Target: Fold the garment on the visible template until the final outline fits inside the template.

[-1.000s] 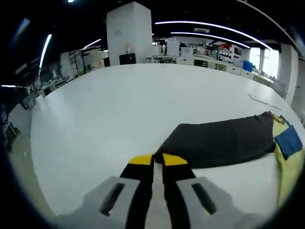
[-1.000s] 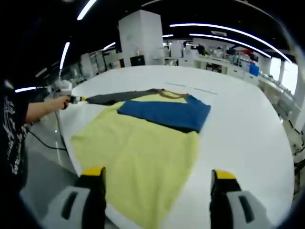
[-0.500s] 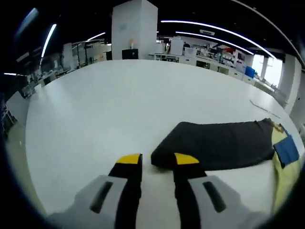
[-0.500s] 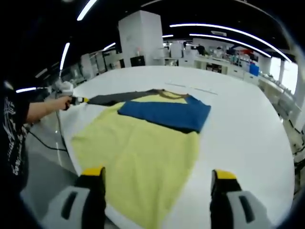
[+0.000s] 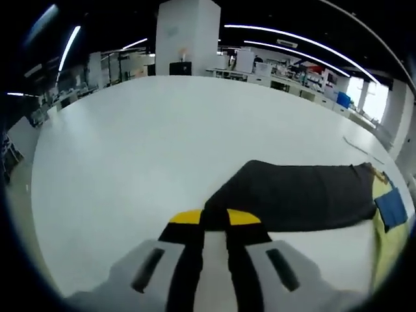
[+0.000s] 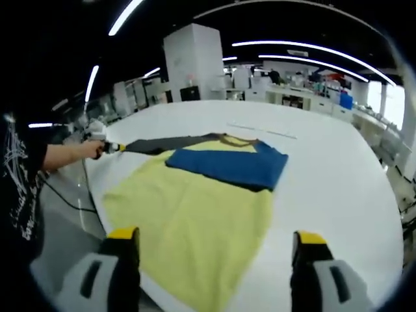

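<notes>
The garment lies flat on the white table (image 6: 338, 182). Its yellow body (image 6: 195, 208) stretches toward me, and a blue sleeve (image 6: 227, 166) is folded across the chest. A dark sleeve (image 5: 299, 195) is stretched out sideways. My left gripper (image 5: 214, 219) is shut on that sleeve's end. The right gripper view also catches the left gripper (image 6: 112, 147), held by a person's hand at the dark sleeve (image 6: 162, 143) tip. My right gripper (image 6: 216, 237) hovers open above the yellow hem, nothing between its fingers. In the left gripper view the yellow body (image 5: 383, 240) and blue sleeve (image 5: 393, 207) sit at the right edge.
The table's near edge runs under the garment's hem and left side, with floor and a cable (image 6: 71, 201) below. A person's arm (image 6: 65, 156) reaches in from the left. A thin strip (image 6: 260, 130) lies on the table beyond the collar. Benches and a white pillar (image 5: 187, 36) stand far behind.
The left jaws stood apart around the dark sleeve's end half a second ago and have now closed on it. The right gripper stays open; its view shifted only slightly.
</notes>
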Demonstrator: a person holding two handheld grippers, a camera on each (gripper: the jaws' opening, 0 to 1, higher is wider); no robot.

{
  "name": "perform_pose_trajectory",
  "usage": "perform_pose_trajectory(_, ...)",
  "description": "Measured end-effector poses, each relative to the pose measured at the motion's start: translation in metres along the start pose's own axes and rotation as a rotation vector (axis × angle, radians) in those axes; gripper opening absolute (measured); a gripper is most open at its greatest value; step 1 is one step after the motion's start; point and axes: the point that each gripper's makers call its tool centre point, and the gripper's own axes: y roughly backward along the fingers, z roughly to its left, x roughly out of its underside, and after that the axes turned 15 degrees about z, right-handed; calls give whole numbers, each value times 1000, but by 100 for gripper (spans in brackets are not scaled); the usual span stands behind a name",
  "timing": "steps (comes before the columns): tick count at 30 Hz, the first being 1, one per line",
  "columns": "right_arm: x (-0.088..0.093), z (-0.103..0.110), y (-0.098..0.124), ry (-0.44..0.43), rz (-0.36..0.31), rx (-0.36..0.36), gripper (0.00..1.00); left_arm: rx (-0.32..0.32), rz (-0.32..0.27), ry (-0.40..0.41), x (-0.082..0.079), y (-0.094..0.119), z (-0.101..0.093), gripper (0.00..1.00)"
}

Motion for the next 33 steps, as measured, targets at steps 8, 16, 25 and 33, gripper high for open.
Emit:
perform_pose_trajectory(8,1,1,1,-7,-3,2,98,6,5,2,0,0,-1,0)
perform_pose_trajectory(16,5,1,1,-5,5,4,98,28,-29,-12,-14,12,-11,0)
perform_pose_trajectory(25,3,7,0,9,5,-7,98,106,-111,-71,-40,29,-49,0)
perform_pose_trajectory(33,5,13,-2,14,9,-18,98,201,-152,-67,-59,40,-94,0)
